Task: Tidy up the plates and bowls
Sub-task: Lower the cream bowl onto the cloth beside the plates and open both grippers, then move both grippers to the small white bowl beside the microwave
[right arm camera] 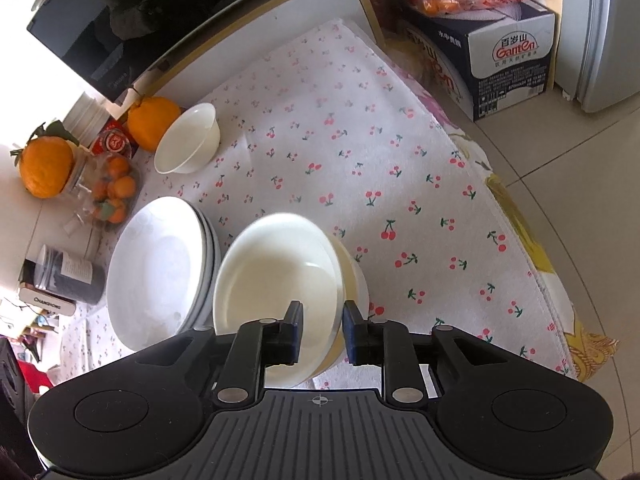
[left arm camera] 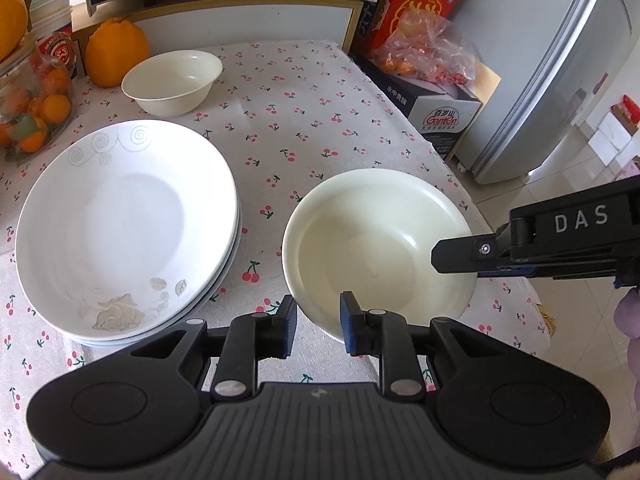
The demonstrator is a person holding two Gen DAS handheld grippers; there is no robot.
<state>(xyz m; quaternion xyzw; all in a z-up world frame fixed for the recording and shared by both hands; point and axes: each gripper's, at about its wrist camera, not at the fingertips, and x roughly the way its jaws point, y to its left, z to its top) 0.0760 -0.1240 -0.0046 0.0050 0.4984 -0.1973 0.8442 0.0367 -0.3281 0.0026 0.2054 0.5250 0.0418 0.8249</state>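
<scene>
Cream bowl (left arm camera: 376, 248) nearest, on cherry-print cloth (left arm camera: 304, 120) at table's right edge, just beside plate stack (left arm camera: 124, 228). Left gripper (left arm camera: 318, 326) straddles near rim, fingers apart, pads not pressing. Right gripper (right arm camera: 322, 334) straddles opposite rim, likewise slack, nothing clamped. Risk: bowl sits close to cloth edge (floor below); off-centre closure or one-sided lift could tip or slide it off. Second bowl (left arm camera: 172, 82) well apart at back, next to orange (left arm camera: 116, 52). Fruit jar (left arm camera: 32, 108) crowds left; path between bowls otherwise clear.
</scene>
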